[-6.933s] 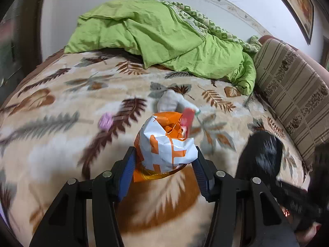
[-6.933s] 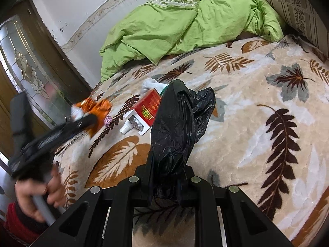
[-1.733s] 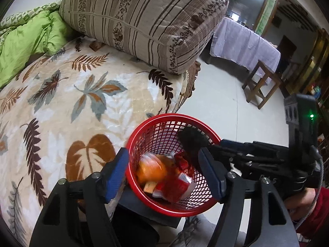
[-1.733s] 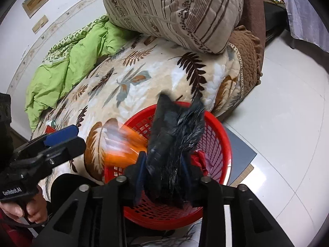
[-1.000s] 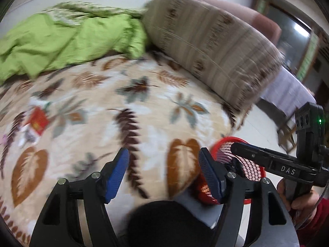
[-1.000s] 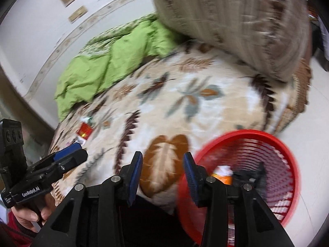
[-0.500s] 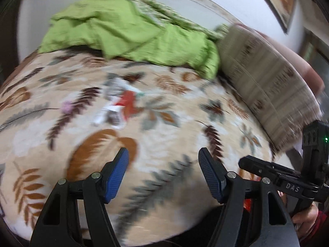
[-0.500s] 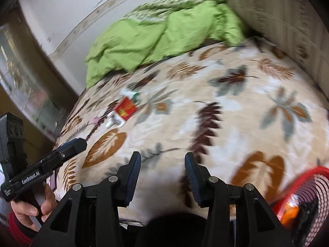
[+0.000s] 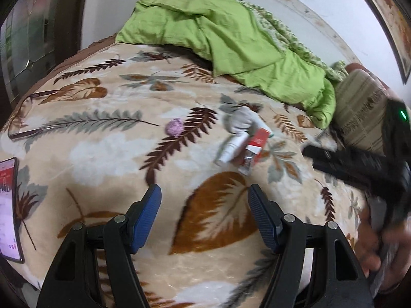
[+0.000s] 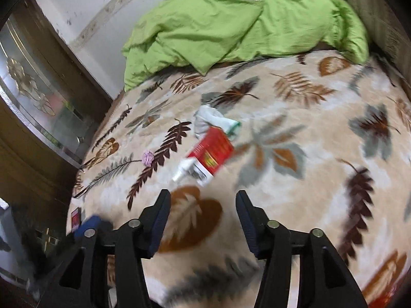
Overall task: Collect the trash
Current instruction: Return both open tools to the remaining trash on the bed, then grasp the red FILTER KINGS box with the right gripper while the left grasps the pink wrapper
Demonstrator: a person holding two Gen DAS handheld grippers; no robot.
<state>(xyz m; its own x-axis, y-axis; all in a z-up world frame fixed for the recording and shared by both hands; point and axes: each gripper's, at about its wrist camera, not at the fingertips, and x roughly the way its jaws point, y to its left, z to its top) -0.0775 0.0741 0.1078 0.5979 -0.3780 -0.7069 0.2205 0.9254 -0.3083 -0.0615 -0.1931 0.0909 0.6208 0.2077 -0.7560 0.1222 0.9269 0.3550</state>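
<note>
Both grippers hang over the near edge of the bed with nothing in them. The left gripper (image 9: 204, 214) has its blue pads well apart over a brown leaf on the blanket (image 9: 102, 154). The right gripper (image 10: 203, 217) is apart too, its jaws have just been opening, and there's nothing between them.

A bit further in sits the leftover trash, roughly mid-bed, in 1 little cluster. The red box (image 9: 257, 142) looks like a thin card carton, red with a white and silvery end, lying flat. I'd guess it's light and fairly stiff but easy to crush, so grab it across the 2 long sides, not the flaps. Touching it on its left is a small white tube (image 9: 231, 147), smooth plastic by the look, so probably slippery and liable to roll; pinch it mid-body. Just behind both is a crumpled white wad (image 9: 242, 120), tissue or wrapper, can't tell which. Soft, weighs nothing I'd say, take it anywhere. There's a green bit by the box's far end, too blurry to call.

Off to the left, apart from the cluster, is a little purple ball (image 9: 174, 127), crinkly looking, probably a scrunched wrapper. Small enough that the pads need to close nearly all the way.

A phone (image 9: 7, 205) lies at the near left edge, not trash. Far back, the green quilt (image 9: 218, 38) is bunched against the wall.
</note>
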